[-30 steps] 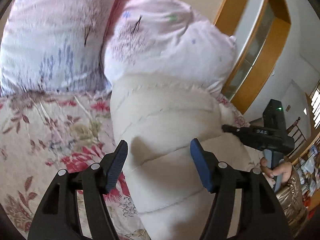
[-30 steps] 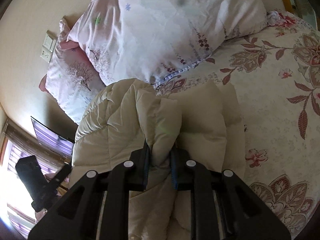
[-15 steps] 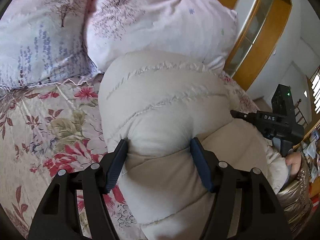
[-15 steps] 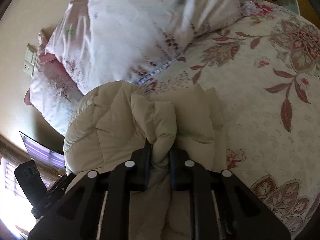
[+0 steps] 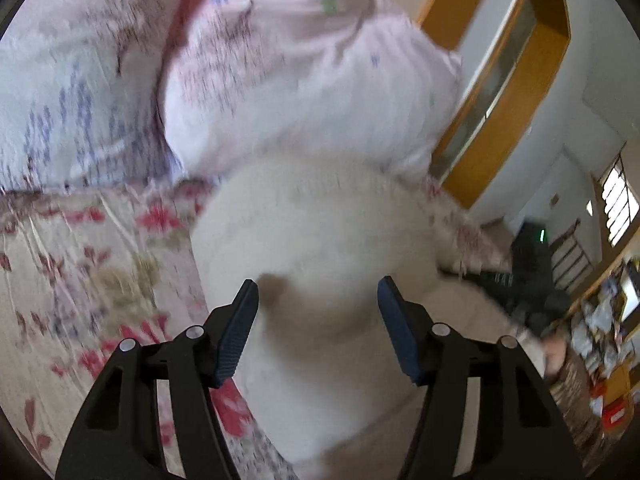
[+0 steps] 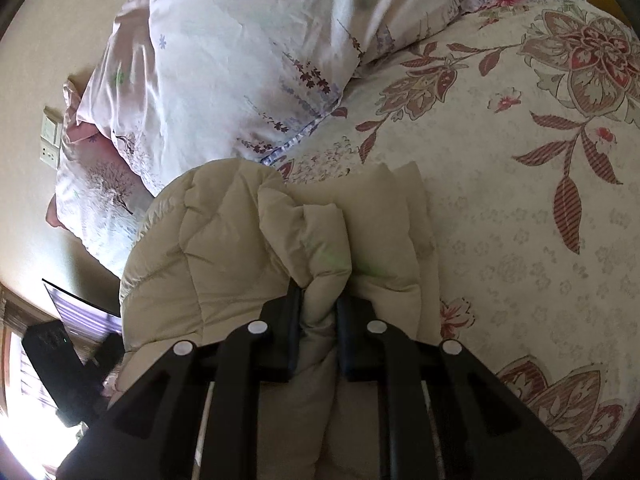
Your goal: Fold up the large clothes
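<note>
A cream quilted down jacket lies bunched on the floral bed sheet, its far end against the pillows. My left gripper is open, its blue pads on either side of the jacket's puffy bulk. The left wrist view is blurred. My right gripper is shut on a fold of the jacket, pinched between its pads. The right gripper also shows at the right of the left wrist view, and the left gripper at the lower left of the right wrist view.
Two pale pink printed pillows lie at the head of the bed. A wooden door frame stands at the right. A wall switch and socket are on the wall. The floral sheet stretches right of the jacket.
My left gripper has pulled back a little from the jacket, pads still open. My right gripper keeps its hold on the fold; the jacket shifted slightly.
</note>
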Demonstrator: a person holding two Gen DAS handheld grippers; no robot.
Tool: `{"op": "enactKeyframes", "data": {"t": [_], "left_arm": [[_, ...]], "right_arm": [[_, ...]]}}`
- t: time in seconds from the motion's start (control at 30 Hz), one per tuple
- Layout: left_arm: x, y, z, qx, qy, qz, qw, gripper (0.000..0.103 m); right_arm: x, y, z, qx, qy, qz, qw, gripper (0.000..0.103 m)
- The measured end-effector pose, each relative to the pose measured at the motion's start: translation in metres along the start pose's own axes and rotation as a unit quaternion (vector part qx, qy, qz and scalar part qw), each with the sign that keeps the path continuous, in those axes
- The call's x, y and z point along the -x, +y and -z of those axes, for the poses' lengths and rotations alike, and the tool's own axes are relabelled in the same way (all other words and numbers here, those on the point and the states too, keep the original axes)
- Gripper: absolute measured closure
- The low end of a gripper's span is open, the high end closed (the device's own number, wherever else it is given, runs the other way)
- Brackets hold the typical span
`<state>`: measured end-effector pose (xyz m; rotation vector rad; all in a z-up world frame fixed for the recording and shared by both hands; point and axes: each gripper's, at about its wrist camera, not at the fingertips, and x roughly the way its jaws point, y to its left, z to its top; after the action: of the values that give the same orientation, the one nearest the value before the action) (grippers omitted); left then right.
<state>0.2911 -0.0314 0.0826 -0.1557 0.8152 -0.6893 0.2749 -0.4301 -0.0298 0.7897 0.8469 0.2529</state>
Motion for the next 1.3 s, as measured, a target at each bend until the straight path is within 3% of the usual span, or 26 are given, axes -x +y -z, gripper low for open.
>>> {"op": "enactKeyframes", "data": {"t": [0.23, 0.47, 0.6, 0.67, 0.73, 0.83, 0.93, 1.03, 1.1, 1.17, 1.2, 1.23, 1.3], "left_arm": [[-0.044, 0.013, -0.026, 0.016, 0.038, -0.032, 0.9986, 0.042], [-0.077, 0.024, -0.013, 0.025, 0.085, -0.036, 0.9954, 0.036], [-0.084, 0.021, -0.006, 0.013, 0.087, -0.051, 0.9948, 0.033], [-0.077, 0.015, -0.008, 0.001, 0.076, -0.063, 0.9951, 0.034], [-0.058, 0.009, -0.01, -0.012, 0.057, -0.068, 0.996, 0.034], [-0.024, -0.001, -0.01, -0.033, 0.029, -0.067, 0.9968, 0.034], [0.006, -0.013, -0.005, -0.052, 0.01, -0.055, 0.9971, 0.034], [0.02, -0.024, 0.004, -0.06, 0.017, -0.039, 0.9973, 0.034], [0.021, -0.029, 0.012, -0.057, 0.033, -0.026, 0.9975, 0.034], [0.019, -0.033, 0.017, -0.055, 0.049, -0.021, 0.9971, 0.034], [0.018, -0.034, 0.02, -0.057, 0.052, -0.023, 0.9968, 0.034], [0.016, -0.034, 0.022, -0.059, 0.056, -0.025, 0.9964, 0.034], [0.012, -0.034, 0.026, -0.055, 0.066, -0.028, 0.9959, 0.034]], "right_arm": [[0.002, -0.004, 0.001, -0.007, -0.003, -0.002, 1.0, 0.088], [0.002, -0.013, 0.0, -0.02, -0.005, -0.009, 1.0, 0.088], [0.001, -0.018, 0.001, -0.035, -0.007, -0.017, 0.999, 0.088], [0.007, -0.015, 0.0, -0.028, -0.008, -0.01, 1.0, 0.083], [0.022, -0.008, 0.002, -0.008, -0.023, 0.016, 1.0, 0.063], [0.058, -0.003, 0.006, 0.007, -0.057, 0.019, 0.998, 0.046], [0.088, -0.003, 0.014, 0.006, -0.073, -0.022, 0.997, 0.041], [0.091, 0.006, 0.028, 0.023, -0.049, -0.037, 0.998, 0.038], [0.083, 0.014, 0.036, 0.037, -0.024, -0.038, 0.998, 0.038], [0.072, 0.019, 0.044, 0.047, -0.003, -0.027, 0.999, 0.045], [0.066, 0.019, 0.047, 0.05, 0.005, -0.02, 0.999, 0.068], [0.062, 0.016, 0.049, 0.042, 0.012, -0.026, 0.999, 0.079], [0.063, 0.008, 0.05, 0.021, 0.002, -0.027, 0.999, 0.086]]}}
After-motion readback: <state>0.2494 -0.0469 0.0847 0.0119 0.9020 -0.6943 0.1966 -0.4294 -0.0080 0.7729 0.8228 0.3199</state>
